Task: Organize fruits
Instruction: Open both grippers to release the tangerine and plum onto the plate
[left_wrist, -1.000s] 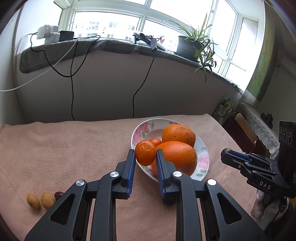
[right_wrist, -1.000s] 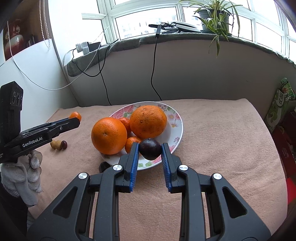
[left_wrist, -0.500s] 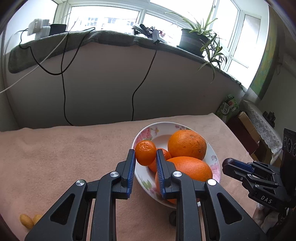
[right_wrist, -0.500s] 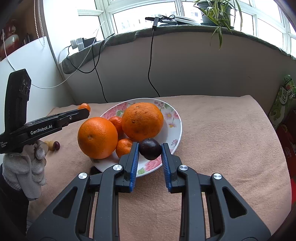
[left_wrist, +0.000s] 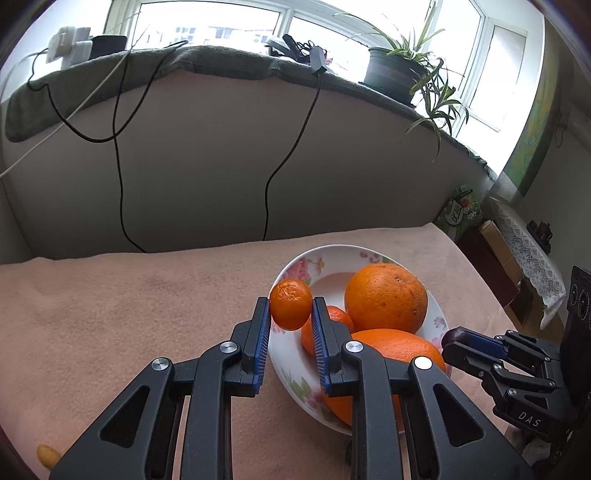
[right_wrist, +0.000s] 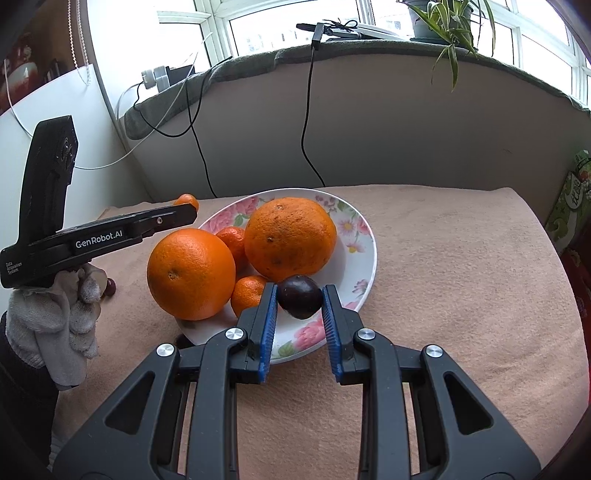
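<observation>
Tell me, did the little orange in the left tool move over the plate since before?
Yes. The little orange shifted leftward against the flowered plate, from over the big oranges to above its left rim.

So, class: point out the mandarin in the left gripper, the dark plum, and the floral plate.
mandarin (left_wrist: 290, 308), left wrist view, front skin.
dark plum (right_wrist: 299, 301), right wrist view, front face.
floral plate (right_wrist: 364, 254), right wrist view, right rim.

plate (right_wrist: 364, 254): white, with pink flowers
oranges (right_wrist: 290, 238): orange
small fruit (right_wrist: 299, 301): dark, maybe purple
cloth (right_wrist: 461, 266): pale pink
</observation>
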